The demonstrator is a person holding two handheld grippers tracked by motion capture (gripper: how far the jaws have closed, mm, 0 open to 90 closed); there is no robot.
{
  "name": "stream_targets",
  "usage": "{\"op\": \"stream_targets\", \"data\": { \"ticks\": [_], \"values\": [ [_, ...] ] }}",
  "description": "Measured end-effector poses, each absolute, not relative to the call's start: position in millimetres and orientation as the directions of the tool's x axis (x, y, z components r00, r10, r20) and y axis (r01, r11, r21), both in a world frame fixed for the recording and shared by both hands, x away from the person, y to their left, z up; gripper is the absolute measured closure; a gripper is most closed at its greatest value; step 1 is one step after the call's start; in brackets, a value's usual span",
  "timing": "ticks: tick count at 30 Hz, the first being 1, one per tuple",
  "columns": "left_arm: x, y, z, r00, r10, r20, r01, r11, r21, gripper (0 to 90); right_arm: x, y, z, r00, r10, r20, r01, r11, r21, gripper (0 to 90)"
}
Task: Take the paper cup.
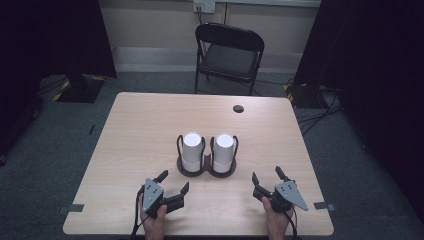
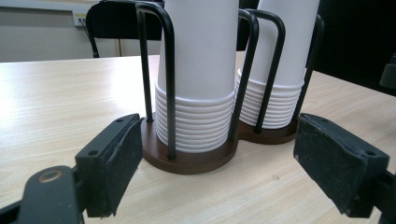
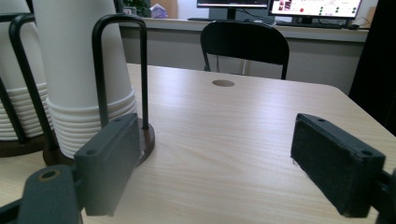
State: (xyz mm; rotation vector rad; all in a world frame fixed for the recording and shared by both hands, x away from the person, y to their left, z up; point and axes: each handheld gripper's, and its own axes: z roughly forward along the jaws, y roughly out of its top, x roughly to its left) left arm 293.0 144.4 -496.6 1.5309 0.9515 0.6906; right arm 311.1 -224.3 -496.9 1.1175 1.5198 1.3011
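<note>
Two stacks of white paper cups stand upside down in a dark double holder set near the middle of the table, a little toward the person's edge. The left stack and the right stack sit side by side, each ringed by thin black wire hoops that rise from a round brown base. Each stack's long axis runs straight up from the tabletop, with the nested rims bunched low near the base. The left gripper rests near the person's edge of the table, its jaws spread wide with nothing between them, and they point up the table and inward toward the holder. In the left gripper view the left stack stands dead ahead between the two black pads, close in, with the right stack just behind it and off to one side. The right gripper lies near the same edge on the other side, its jaws likewise wide and empty. In the right gripper view the right stack falls off toward the left jaw rather than between the pads, so this gripper looks past the holder toward the far edge and the folding chair beyond it. By that aim the left gripper seems better lined up, and its reach would go forward along the table to meet an upright stack from the side, between the wire hoops.
</note>
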Motion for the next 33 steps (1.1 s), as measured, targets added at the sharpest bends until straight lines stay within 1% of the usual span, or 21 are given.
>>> {"op": "stream_targets", "data": {
  "ticks": [3,5,7,9,16,17,21,23,28,30,33],
  "values": [
    [293.3,145.2,-494.5,0.51,0.856,-0.086,0.197,-0.019,0.98,15.6,310.7,-225.0,-496.7,-0.267,0.963,-0.029,0.117,0.062,0.991,16.9],
    [292.0,146.6,-492.7,0.516,0.851,-0.096,0.177,0.004,0.984,15.6,310.8,-225.2,-496.4,-0.271,0.962,-0.023,0.131,0.06,0.99,17.2],
    [293.0,147.9,-491.7,0.524,0.846,-0.101,0.178,0.007,0.984,15.5,310.2,-225.0,-496.4,-0.304,0.953,-0.021,0.13,0.063,0.99,17.5],
    [295.0,148.9,-491.6,0.532,0.838,-0.122,0.194,0.02,0.981,15.7,308.9,-224.5,-496.5,-0.306,0.952,-0.022,0.126,0.064,0.99,17.5],
    [293.0,145.7,-482.6,0.573,0.812,-0.113,0.196,-0.002,0.981,17.4,308.3,-223.5,-496.1,-0.303,0.952,-0.033,0.137,0.077,0.988,17.5],
    [291.9,145.1,-478.5,0.586,0.803,-0.113,0.192,-0.002,0.981,20.6,308.0,-222.6,-496.1,-0.301,0.953,-0.038,0.138,0.082,0.987,17.2],
    [292.6,144.4,-470.7,0.606,0.787,-0.111,0.185,-0.004,0.983,22.2,308.3,-224.0,-496.0,-0.317,0.948,-0.027,0.141,0.075,0.987,16.8],
    [294.1,143.3,-465.6,0.612,0.784,-0.106,0.179,-0.007,0.984,22.3,308.7,-225.5,-496.1,-0.326,0.945,-0.011,0.141,0.061,0.988,16.2],
    [298.7,138.9,-454.5,0.639,0.764,-0.092,0.164,-0.018,0.986,22.2,308.7,-225.5,-496.2,-0.328,0.945,-0.011,0.141,0.061,0.988,16.1],
    [300.7,136.3,-451.1,0.649,0.758,-0.071,0.151,-0.036,0.988,22.2,308.8,-225.5,-496.1,-0.328,0.945,-0.011,0.141,0.06,0.988,16.1],
    [304.8,133.6,-448.1,0.663,0.745,-0.077,0.155,-0.036,0.987,22.5,308.9,-225.6,-496.1,-0.326,0.945,-0.01,0.144,0.06,0.988,16.1]
  ]
}}
